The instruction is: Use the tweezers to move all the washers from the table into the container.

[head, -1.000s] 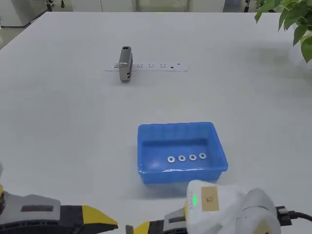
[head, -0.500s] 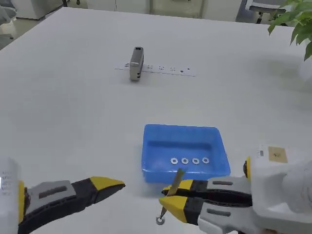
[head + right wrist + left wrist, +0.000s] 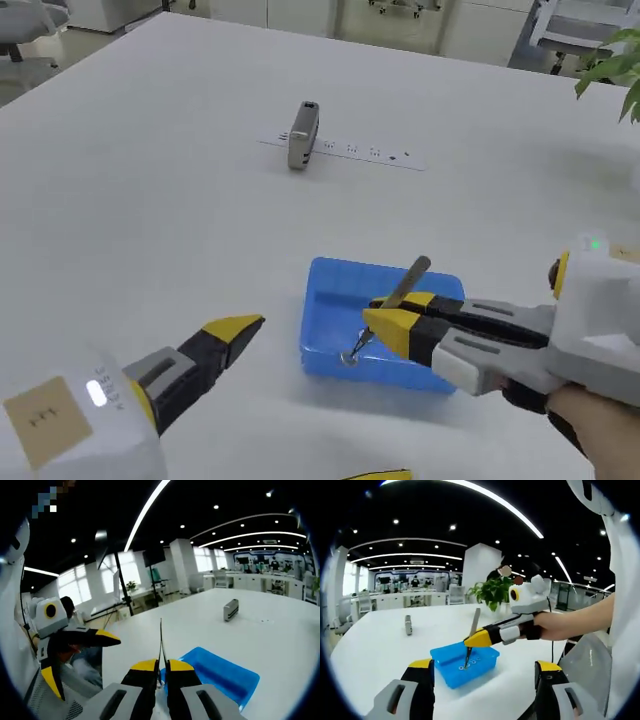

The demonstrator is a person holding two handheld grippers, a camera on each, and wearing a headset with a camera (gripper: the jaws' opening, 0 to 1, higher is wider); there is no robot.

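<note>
Tweezers have carried a round washer over the blue container.

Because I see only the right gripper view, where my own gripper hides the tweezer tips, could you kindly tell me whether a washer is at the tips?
Observer: Yes, in the head view a washer sits right at the tips of the tweezers. I cannot tell whether it is pinched or released.
Operator: Thank you. Are the tips inside the container?
Observer: The left gripper view shows them down inside the blue container, close to its floor.
Operator: Is anything else in there?
Observer: A short row of washers lies on its floor beside the tips.
</note>
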